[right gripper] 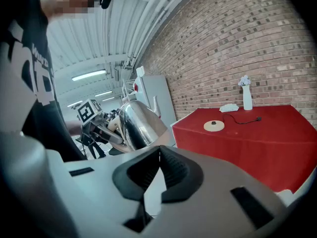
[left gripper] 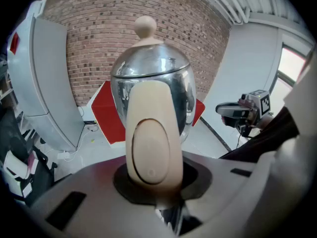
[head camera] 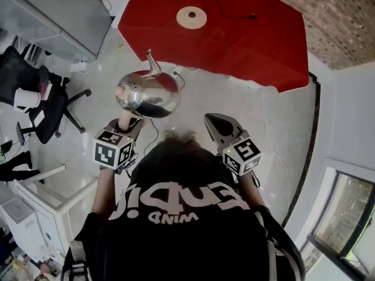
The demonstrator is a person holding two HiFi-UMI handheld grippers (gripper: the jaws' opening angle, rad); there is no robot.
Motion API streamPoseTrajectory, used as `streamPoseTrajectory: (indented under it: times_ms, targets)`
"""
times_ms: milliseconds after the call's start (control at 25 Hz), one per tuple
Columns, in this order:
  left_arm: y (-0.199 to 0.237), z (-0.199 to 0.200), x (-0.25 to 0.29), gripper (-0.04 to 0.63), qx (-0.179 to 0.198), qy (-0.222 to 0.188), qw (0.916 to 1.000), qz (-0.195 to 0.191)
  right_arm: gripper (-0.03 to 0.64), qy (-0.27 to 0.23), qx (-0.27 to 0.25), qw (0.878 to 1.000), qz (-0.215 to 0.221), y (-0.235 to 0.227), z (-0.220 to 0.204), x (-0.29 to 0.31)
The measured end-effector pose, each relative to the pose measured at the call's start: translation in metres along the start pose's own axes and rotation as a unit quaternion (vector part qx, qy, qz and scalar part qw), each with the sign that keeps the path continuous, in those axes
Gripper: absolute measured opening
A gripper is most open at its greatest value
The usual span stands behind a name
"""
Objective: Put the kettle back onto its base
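Left gripper point(left gripper: 154, 192) grasps kettle handle point(left gripper: 151, 143), covering its jaw tips; right gripper point(right gripper: 158, 152) clenched, empty.

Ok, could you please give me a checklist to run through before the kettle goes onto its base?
1. Left gripper shut on the kettle by its handle: ok.
2. Lid on: ok.
3. Kettle level: cannot tell.
4. Base bare on the red table: ok.
5. Cord clear of the base's top: ok.
6. Kettle above the base: not ok, it hangs over the floor, short of the table.
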State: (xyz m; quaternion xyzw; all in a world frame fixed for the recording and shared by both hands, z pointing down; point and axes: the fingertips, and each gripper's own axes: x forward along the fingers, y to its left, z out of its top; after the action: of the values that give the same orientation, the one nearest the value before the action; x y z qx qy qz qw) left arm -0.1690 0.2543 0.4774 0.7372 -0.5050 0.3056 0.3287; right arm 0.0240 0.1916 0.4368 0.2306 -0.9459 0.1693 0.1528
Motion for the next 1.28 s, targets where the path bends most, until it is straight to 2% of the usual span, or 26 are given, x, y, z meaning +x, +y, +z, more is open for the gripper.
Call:
streamPoseTrajectory:
  times_ms: [440,600,800,1280]
  targets:
    - [0.001,-0.002,0.001,0.064,-0.001,0.000,1.0000,-0.008,0.023,0.001,0.000,1.000,-0.001,0.001,-0.001,0.001]
    - [0.002,-0.002,0.000,0.064,0.003,0.001,0.9999,-0.010,0.023,-0.021,0.007,1.000,0.005,0.003,0.008,-0.002]
    - [0.005,-0.003,-0.002,0.064,0.011,0.003,0.9998,-0.017,0.023,-0.025,0.009,0.999,-0.023,-0.007,0.012,-0.008]
    - [0.027,-0.003,-0.007,0.064,0.037,0.000,0.9983,-0.045,0.023,-0.025,0.003,0.997,-0.079,0.003,0.009,-0.015]
